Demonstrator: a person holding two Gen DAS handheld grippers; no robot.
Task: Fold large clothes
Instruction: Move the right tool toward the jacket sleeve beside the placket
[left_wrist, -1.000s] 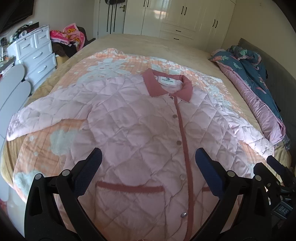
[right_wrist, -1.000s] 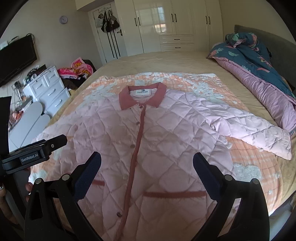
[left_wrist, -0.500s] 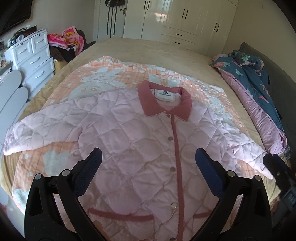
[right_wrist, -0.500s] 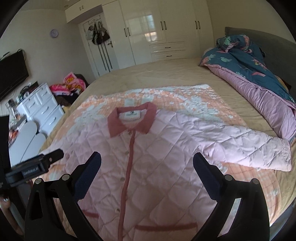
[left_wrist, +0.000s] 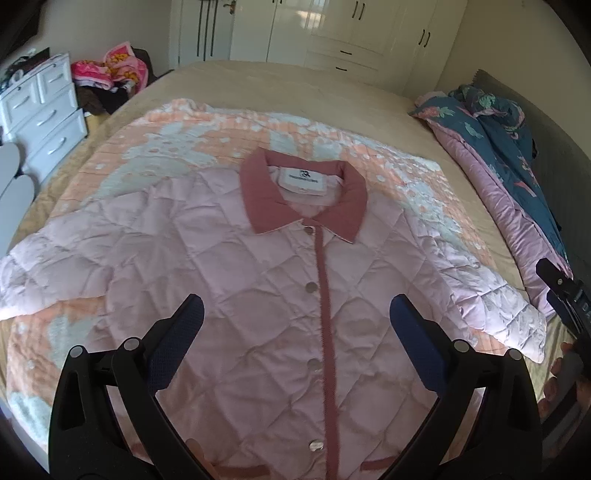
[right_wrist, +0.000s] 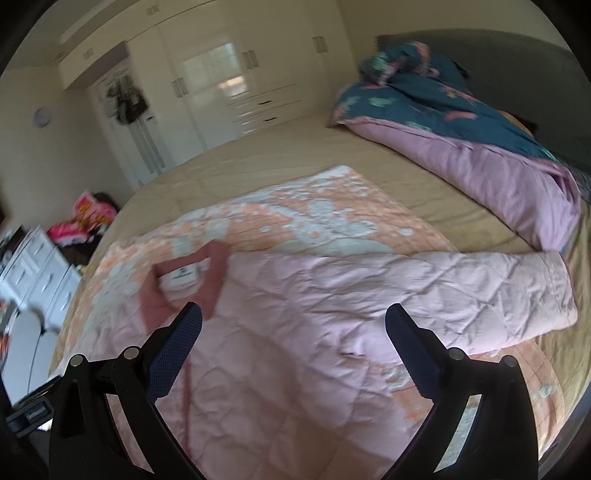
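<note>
left wrist: above jacket (left_wrist: 258, 295) front, facing collar | right wrist: near its right sleeve | shared: jacket, bed (right_wrist: 280, 162)

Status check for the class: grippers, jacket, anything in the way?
Left gripper open, right gripper open, both empty. Jacket flat, unfolded, buttoned, sleeves spread. Nothing on it.

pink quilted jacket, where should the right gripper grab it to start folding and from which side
Probably the cuff end of the sleeve on the right gripper's side. The pink quilted jacket lies flat, face up and buttoned, with that sleeve stretched outward and its free end clear of the purple duvet. Come in from the outer side, low, pinching the cuff edge with the open jaws.
</note>
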